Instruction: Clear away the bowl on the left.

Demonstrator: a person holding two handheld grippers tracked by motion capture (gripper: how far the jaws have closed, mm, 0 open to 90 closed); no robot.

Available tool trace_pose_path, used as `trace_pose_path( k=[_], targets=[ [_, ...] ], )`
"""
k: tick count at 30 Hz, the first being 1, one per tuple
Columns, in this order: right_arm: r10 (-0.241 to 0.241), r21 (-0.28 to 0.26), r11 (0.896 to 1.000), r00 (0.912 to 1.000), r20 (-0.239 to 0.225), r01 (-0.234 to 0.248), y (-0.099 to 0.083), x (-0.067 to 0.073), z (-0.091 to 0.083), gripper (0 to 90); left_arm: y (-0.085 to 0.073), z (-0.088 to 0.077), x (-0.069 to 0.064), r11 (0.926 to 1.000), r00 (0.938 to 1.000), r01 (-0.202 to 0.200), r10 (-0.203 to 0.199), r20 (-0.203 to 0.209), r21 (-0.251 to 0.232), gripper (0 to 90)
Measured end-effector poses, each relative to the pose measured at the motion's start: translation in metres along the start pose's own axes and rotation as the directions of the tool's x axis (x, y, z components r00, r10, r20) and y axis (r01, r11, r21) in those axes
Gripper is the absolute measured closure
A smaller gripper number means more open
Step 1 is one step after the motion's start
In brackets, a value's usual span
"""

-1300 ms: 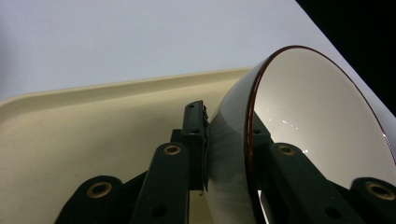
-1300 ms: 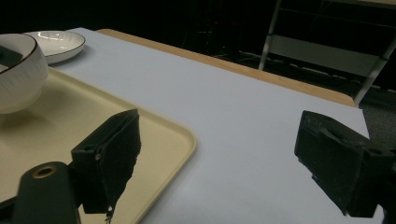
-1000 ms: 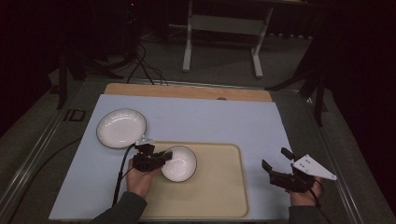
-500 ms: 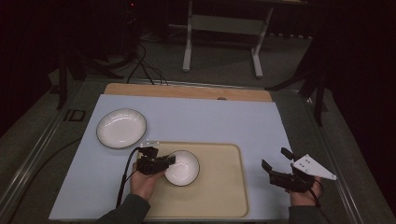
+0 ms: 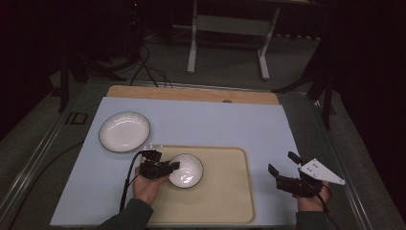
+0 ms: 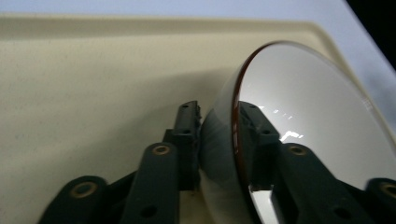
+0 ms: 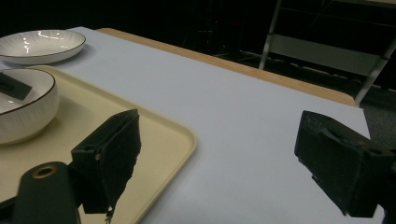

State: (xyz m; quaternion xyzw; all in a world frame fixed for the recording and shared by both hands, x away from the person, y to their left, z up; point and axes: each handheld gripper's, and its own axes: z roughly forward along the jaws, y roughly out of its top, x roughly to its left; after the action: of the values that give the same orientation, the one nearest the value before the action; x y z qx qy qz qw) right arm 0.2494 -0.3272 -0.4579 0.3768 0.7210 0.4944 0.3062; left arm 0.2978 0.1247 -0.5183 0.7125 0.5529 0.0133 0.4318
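Straddling the near-left rim of the bowl [image 5: 186, 170] on the tray [image 5: 230, 201], the left gripper [image 5: 173, 166] is seen, jaws just opened slightly, one inside, one outside. Pad contact cannot be told. Right gripper [image 5: 283, 173], lower right, is held wide open, empty, well apart.

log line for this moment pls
left tool: jaws just opening, astride bowl rim | bowl: on tray | right tool: open, empty | plate: on mat

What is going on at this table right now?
A person works with a claw in each hand. The left claw has its jaws either side of the rim of a small white bowl that sits on the cream tray; the jaws have just been opening, so the grip looks to be loosening. The right claw is open and holds nothing, over the pale blue mat beside the tray. A white plate lies on the mat beyond the tray's left corner.
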Motion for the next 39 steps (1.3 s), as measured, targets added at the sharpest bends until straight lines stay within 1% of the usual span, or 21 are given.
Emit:
trace_pose_path(
  k=[2, 3, 4, 5, 8, 12, 13, 14, 16, 19, 23, 26, 27, 30, 32, 33, 35, 36, 38, 39],
  targets=[
    [0.001, 0.0, 1.0, 1.0, 0.0, -0.001, 0.0, 0.0, 0.0, 14.0, 0.002, -0.003, 0.002, 0.9998, 0.9999, 0.007, -0.007, -0.008, -0.021, 63.8],
    [0.001, 0.0, 1.0, 1.0, 0.0, -0.001, 0.0, 0.0, 0.0, 14.0, 0.003, -0.006, 0.003, 0.9993, 1.0, 0.009, -0.009, -0.001, -0.035, 61.1],
    [0.001, 0.0, 1.0, 1.0, 0.0, -0.001, 0.0, 0.0, 0.0, 14.0, 0.004, -0.009, 0.005, 0.9984, 0.9997, 0.018, -0.017, 0.018, -0.054, 59.1],
    [0.001, 0.0, 1.0, 1.0, 0.0, -0.001, 0.0, 0.0, 0.0, 14.0, 0.005, -0.012, 0.007, 0.9971, 0.9993, 0.026, -0.024, 0.028, -0.072, 57.9],
    [0.001, -0.001, 1.0, 1.0, 0.0, -0.001, 0.0, 0.0, 0.0, 13.9, 0.009, -0.022, 0.01, 0.993, 0.9994, 0.021, -0.018, 0.03, -0.116, 53.7],
    [0.0, -0.001, 1.0, 1.0, 0.0, 0.0, 0.0, 0.0, 0.0, 14.0, 0.013, -0.034, 0.013, 0.9878, 0.9996, 0.001, 0.003, 0.029, -0.155, 49.4],
    [0.0, -0.001, 1.0, 1.0, 0.0, 0.0, 0.0, 0.0, 0.0, 14.0, 0.014, -0.037, 0.015, 0.9864, 0.9995, 0.003, 0.002, 0.031, -0.165, 48.8],
    [0.0, -0.001, 1.0, 1.0, 0.0, 0.0, 0.0, 0.0, 0.0, 14.0, 0.015, -0.039, 0.015, 0.9845, 0.9996, 0.007, -0.002, 0.029, -0.176, 48.3],
    [0.002, -0.002, 1.0, 1.0, 0.001, -0.002, 0.0, -0.001, 0.0, 14.0, 0.016, -0.045, 0.017, 0.981, 0.9998, -0.002, 0.006, 0.019, -0.194, 47.0],
    [0.003, -0.003, 1.0, 1.0, 0.002, -0.003, 0.0, -0.001, -0.001, 14.0, 0.019, -0.055, 0.02, 0.973, 0.9999, -0.004, 0.007, 0.015, -0.231, 45.2],
    [0.002, -0.003, 1.0, 1.0, 0.001, -0.002, 0.0, -0.001, -0.001, 14.0, 0.021, -0.069, 0.025, 0.9585, 0.9999, -0.014, 0.016, 0.002, -0.285, 43.3],
    [0.003, -0.004, 1.0, 1.0, 0.002, -0.003, 0.0, -0.001, -0.001, 14.0, 0.023, -0.079, 0.027, 0.949, 0.9992, -0.035, 0.028, -0.028, -0.313, 42.4],
    [0.003, -0.005, 1.0, 1.0, 0.003, -0.003, 0.0, -0.001, -0.001, 14.0, 0.023, -0.082, 0.028, 0.9469, 0.9987, -0.044, 0.034, -0.037, -0.318, 42.1],
    [0.003, -0.006, 1.0, 1.0, 0.002, -0.003, 0.0, -0.001, -0.001, 14.0, 0.024, -0.091, 0.03, 0.9381, 0.9955, -0.074, 0.05, -0.08, -0.338, 41.4],
    [0.003, -0.006, 1.0, 1.0, 0.003, -0.003, 0.0, -0.001, -0.001, 14.0, 0.025, -0.097, 0.031, 0.9337, 0.9919, -0.098, 0.064, -0.11, -0.344, 41.1],
    [0.003, -0.006, 1.0, 1.0, 0.003, -0.003, 0.0, -0.001, -0.001, 14.0, 0.025, -0.1, 0.031, 0.9321, 0.9892, -0.114, 0.074, -0.127, -0.344, 40.9],
    [0.003, -0.006, 1.0, 1.0, 0.003, -0.003, 0.0, -0.001, -0.001, 14.0, 0.026, -0.105, 0.03, 0.9276, 0.9817, -0.15, 0.099, -0.162, -0.342, 40.1],
    [0.003, -0.006, 1.0, 1.0, 0.004, -0.003, 0.0, -0.001, -0.001, 14.0, 0.027, -0.108, 0.029, 0.9253, 0.977, -0.17, 0.113, -0.181, -0.339, 39.5],
    [0.004, -0.006, 1.0, 1.0, 0.005, -0.004, 0.0, -0.002, -0.001, 14.0, 0.027, -0.114, 0.029, 0.9192, 0.9704, -0.191, 0.124, -0.207, -0.344, 39.2],
    [0.005, -0.007, 1.0, 1.0, 0.005, -0.005, 0.0, -0.002, -0.001, 14.0, 0.027, -0.116, 0.029, 0.9166, 0.9683, -0.197, 0.127, -0.215, -0.348, 38.9]
  ],
)
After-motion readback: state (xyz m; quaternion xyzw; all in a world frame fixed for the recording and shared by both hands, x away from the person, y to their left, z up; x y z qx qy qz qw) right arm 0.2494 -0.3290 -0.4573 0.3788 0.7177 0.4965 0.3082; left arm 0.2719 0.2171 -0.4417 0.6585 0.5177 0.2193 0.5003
